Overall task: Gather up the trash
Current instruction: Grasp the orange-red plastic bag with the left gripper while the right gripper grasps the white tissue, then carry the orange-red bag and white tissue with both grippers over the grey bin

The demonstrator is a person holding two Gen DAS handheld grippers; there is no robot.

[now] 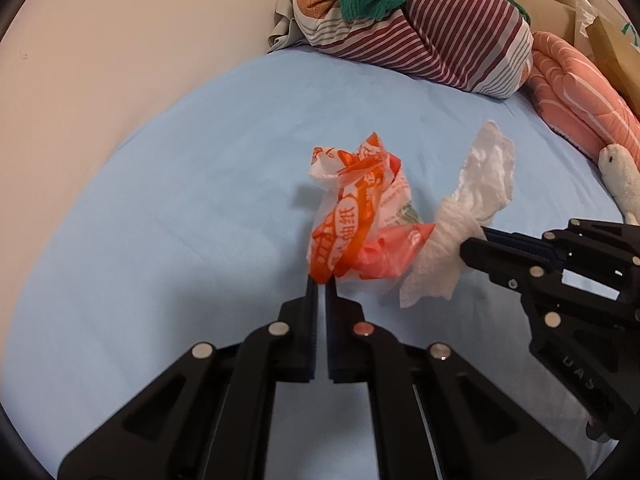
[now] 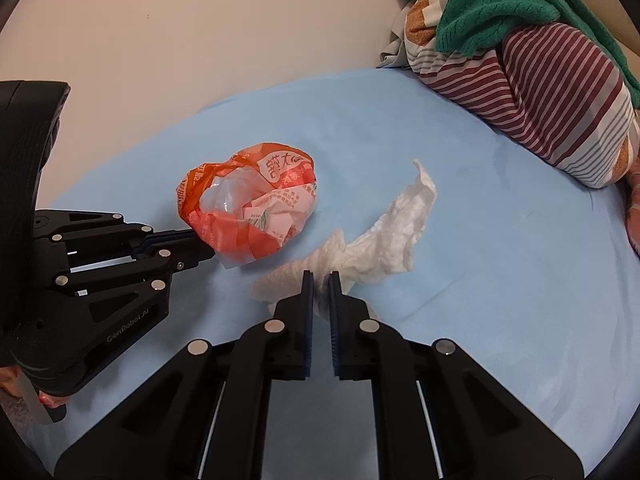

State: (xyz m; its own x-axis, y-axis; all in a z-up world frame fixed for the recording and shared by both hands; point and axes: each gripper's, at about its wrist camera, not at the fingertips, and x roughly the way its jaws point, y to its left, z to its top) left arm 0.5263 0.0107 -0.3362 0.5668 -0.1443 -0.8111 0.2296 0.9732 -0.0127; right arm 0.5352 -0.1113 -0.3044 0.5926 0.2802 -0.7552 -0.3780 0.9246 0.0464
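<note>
Left tongs (image 1: pixel 322 286) and right tongs (image 2: pixel 321 280) are each nearly closed, pinching something, side by side.

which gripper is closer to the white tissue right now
Right. The right gripper is pinching the tissue; the left gripper is beside it, clamped on the orange wrapper.

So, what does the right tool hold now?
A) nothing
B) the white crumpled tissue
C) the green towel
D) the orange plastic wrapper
B: the right tool is closed on the white crumpled tissue, while the left tool pinches the orange plastic wrapper.
</note>
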